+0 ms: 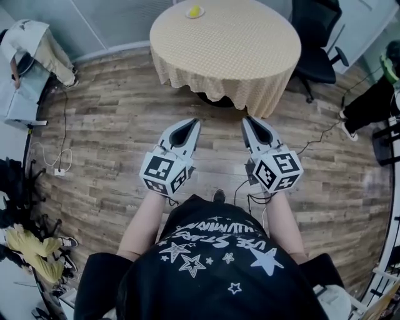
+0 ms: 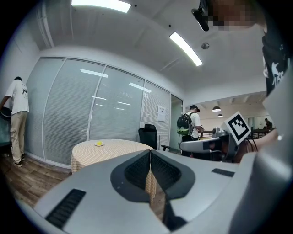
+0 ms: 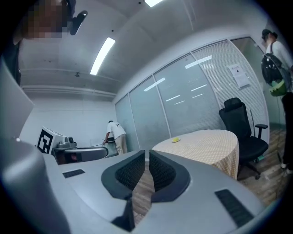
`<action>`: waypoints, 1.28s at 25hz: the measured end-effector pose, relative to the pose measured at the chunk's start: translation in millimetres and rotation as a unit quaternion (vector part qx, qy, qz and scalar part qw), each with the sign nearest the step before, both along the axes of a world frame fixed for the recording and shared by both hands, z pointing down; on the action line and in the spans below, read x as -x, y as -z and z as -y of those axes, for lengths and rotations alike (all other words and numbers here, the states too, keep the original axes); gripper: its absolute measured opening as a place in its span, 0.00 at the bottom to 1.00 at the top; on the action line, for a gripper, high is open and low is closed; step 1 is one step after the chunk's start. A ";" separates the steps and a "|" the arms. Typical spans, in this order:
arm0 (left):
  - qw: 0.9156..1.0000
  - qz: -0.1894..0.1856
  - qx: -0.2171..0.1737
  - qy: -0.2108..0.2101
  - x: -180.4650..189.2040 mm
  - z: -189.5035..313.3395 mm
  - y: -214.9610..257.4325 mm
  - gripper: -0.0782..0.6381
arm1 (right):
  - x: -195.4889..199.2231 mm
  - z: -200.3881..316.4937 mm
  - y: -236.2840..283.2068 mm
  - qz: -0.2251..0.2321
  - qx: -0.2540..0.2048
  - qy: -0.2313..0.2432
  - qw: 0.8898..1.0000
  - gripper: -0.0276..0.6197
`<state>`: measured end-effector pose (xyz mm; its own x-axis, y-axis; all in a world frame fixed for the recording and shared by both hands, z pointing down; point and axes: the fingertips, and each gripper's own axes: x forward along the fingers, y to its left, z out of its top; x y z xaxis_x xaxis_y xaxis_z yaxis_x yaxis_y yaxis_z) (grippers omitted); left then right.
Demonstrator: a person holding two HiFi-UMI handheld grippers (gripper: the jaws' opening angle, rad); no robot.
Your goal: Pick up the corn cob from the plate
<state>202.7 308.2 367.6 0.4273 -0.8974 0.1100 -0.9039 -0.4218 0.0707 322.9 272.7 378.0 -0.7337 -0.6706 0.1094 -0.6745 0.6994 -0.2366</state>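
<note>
Left gripper and right gripper are both clenched on nothing, jaws pressed together. I hold them side by side and roughly level above the wooden floor, pointing toward the round table. Both stop short of the table's near edge and touch nothing on it. A yellow checked cloth covers the table and hangs down its sides. On the table's far side, close to the rim, sits a small plate with the yellow corn cob lying on it, untouched and well beyond both grippers. A black office chair stands just beside the table, on its right. Behind the table runs a frosted glass wall. Left of the table, near that wall, a person in a white shirt and tan trousers bends forward. Right of the table, past the chair, a person with a backpack stands.
</note>
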 end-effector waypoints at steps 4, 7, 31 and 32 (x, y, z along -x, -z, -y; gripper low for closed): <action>1.000 0.010 -0.004 0.026 8.1 4.5 -2.6 0.12 | 1.4 12.2 -9.4 -0.004 0.006 0.010 1.000 0.11; 0.999 0.013 -0.006 0.048 17.2 3.9 -2.4 0.12 | 6.7 17.2 -13.8 0.000 0.015 0.023 1.000 0.11; 0.999 -0.008 -0.014 0.045 153.6 122.6 -1.1 0.12 | 121.7 127.0 -16.8 -0.024 0.037 -0.015 0.999 0.11; 0.999 -0.011 -0.015 0.045 162.8 127.6 -0.8 0.13 | 129.7 131.7 -16.2 -0.025 0.036 -0.016 0.999 0.11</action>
